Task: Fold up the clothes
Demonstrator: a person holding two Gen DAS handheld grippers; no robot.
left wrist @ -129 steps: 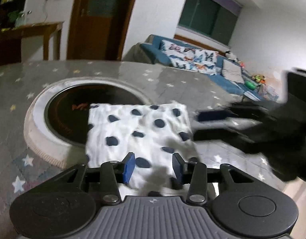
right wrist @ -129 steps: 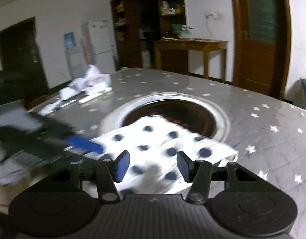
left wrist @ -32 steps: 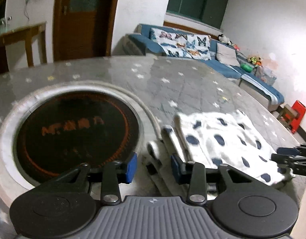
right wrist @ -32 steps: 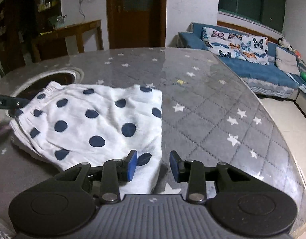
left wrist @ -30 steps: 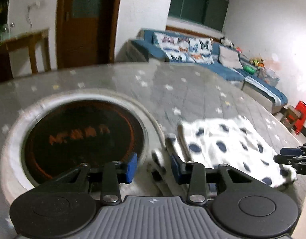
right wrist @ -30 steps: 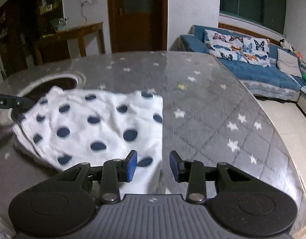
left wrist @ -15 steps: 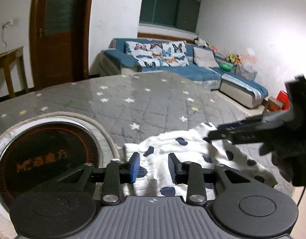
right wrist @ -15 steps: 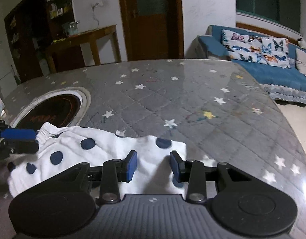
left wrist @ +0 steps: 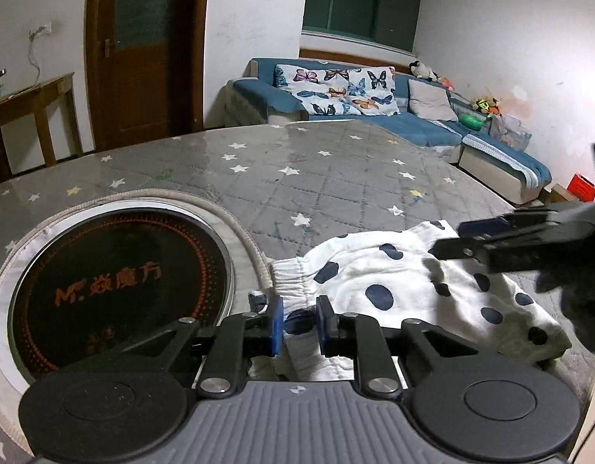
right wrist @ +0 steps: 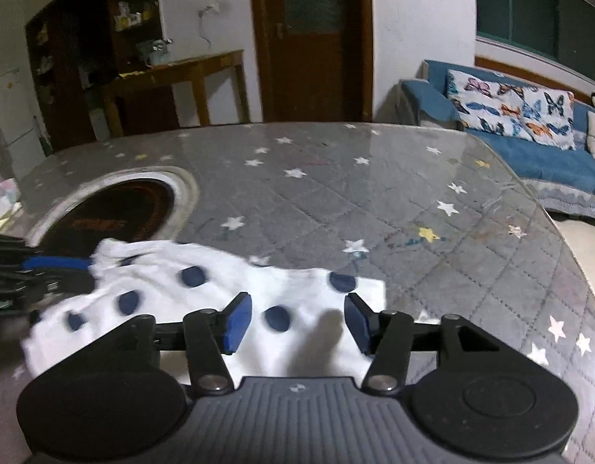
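Right now your left gripper (left wrist: 299,324) has just been closing, and its jaws stand narrow around the bunched elastic waistband of the polka-dot garment (left wrist: 394,282); the cloth sits between the pads, though you cannot tell whether they truly press it yet. The garment lies folded on the starred table cover (left wrist: 317,178), at the near right of the round dark cooktop (left wrist: 115,282) set into the table. That waistband end is the thick one, so pinching it there likely gives you a firm handle for the next fold.

Your right gripper (right wrist: 297,323) has just been opening; its jaws stand fairly wide over the far plain edge of the cloth, holding nothing, probably freeing that edge after laying it down.

Part of the garment is hidden under both gripper bodies, so the near layers cannot be counted. In the right wrist view the cloth is blurred, and the left gripper is cut off at the left edge.
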